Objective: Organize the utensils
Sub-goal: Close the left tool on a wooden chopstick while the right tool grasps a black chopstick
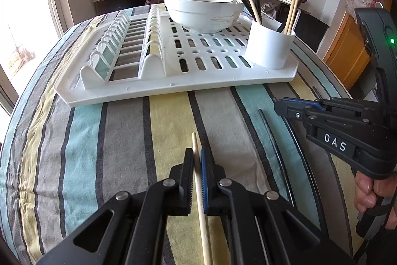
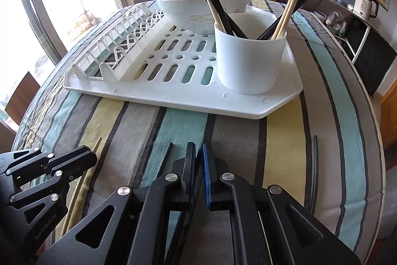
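The wooden chopstick (image 1: 198, 180) lay on the striped tablecloth (image 1: 124, 140) of the table, and our left hand-held gripper (image 1: 197, 178) was closed on it, the two pads pressing its sides a little behind the tip. Its long axis ran from near us toward the white drying rack (image 1: 173, 83), and the thin tip pointed at the rack, leaning slightly to the left.

Our right hand-held gripper (image 2: 198, 175) was also closed, and a black chopstick (image 2: 191, 190) seemed to be pinched between its pads; it lay nearly in the same direction, with the end toward the rack. It is dark against a dark stripe, so we could not be fully sure of the grip. Another black chopstick (image 2: 314, 170) remained on the cloth to the right, well apart from both grippers.

We judged that the step in hand was to lift both sticks and to bring them to the white cup (image 2: 250, 58) at the near right corner of the rack, where other chopsticks already stood. To do it well, we should raise them straight first, then turn them upright before the cup, and lower them into a free gap. Behind the cup stood the stacked white bowls (image 1: 203, 9).
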The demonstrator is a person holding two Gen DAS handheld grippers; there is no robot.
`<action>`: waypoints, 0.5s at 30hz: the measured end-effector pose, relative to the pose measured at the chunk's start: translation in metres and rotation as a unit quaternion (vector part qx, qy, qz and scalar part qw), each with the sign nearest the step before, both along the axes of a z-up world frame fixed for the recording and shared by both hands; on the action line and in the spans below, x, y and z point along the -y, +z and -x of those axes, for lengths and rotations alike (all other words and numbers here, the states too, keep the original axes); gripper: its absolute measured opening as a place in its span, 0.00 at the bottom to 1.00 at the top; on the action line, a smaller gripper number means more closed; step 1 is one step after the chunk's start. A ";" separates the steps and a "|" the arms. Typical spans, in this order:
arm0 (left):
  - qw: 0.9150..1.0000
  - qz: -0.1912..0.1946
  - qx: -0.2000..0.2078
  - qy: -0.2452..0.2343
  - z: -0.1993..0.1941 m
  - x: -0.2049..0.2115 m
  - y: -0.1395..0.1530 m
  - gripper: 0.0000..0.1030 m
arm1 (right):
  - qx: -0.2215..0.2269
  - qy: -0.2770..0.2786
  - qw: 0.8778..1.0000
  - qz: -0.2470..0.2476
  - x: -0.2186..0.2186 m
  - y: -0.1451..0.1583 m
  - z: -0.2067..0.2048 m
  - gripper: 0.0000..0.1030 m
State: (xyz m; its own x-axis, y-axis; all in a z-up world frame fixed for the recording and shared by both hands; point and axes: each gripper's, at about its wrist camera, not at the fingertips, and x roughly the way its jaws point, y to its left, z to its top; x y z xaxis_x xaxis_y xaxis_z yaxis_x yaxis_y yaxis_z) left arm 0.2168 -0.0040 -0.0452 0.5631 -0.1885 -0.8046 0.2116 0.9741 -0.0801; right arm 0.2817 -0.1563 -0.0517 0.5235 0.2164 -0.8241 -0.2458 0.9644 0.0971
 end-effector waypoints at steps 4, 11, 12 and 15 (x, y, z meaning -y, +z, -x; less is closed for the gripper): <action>1.000 0.006 0.010 -0.001 0.002 -0.001 0.010 0.06 | 0.012 0.004 1.000 -0.011 0.003 0.010 0.005 0.05; 0.999 0.015 0.028 0.001 0.008 -0.006 0.030 0.06 | 0.044 0.006 0.998 -0.040 0.016 0.040 0.020 0.05; 0.999 0.016 0.031 0.001 0.010 -0.006 0.034 0.05 | 0.051 0.006 0.998 -0.044 0.018 0.046 0.023 0.05; 0.999 0.023 0.045 0.000 0.015 -0.008 0.049 0.05 | 0.077 0.004 0.996 -0.054 0.025 0.067 0.033 0.05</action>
